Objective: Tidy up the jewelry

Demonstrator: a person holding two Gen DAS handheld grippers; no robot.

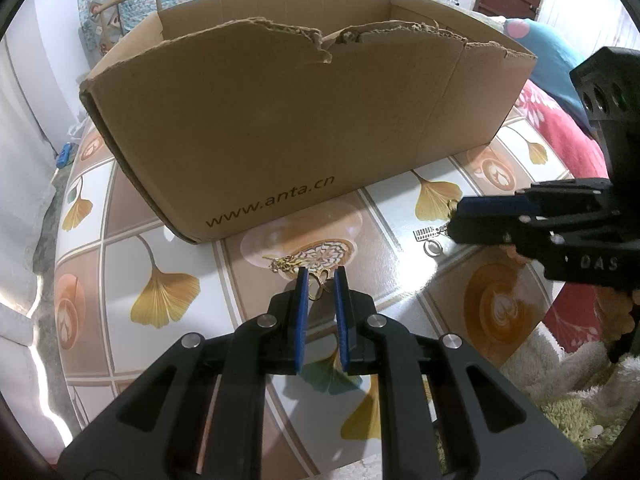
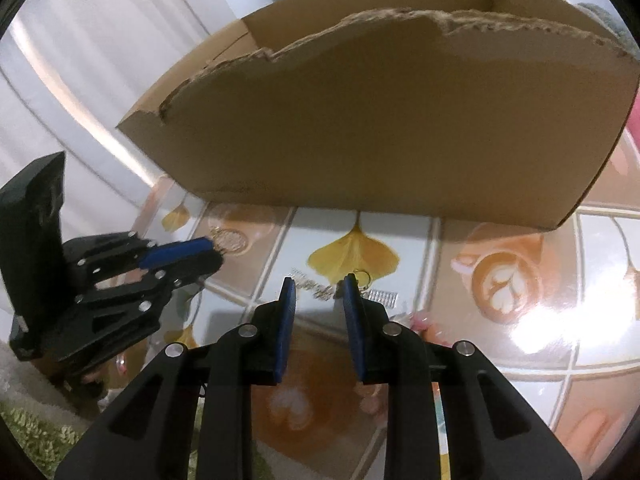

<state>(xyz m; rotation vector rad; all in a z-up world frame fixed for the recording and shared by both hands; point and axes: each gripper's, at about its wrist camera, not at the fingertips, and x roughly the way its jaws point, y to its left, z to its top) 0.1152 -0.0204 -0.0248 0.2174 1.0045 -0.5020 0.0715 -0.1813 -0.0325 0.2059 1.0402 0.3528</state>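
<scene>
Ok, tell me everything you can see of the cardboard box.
The cardboard box is plain brown corrugated card, open on top, with the near wall's upper edge torn ragged. A web address is printed low on that wall. It stands upright on the patterned tablecloth, behind the jewelry. Neither gripper touches it. Its inside floor is hidden, so contents cannot be told.

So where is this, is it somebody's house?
Probably a home, maybe a bedroom: a patterned tablecloth, a red flowered blanket beside it, and a shaggy rug on the floor.
</scene>
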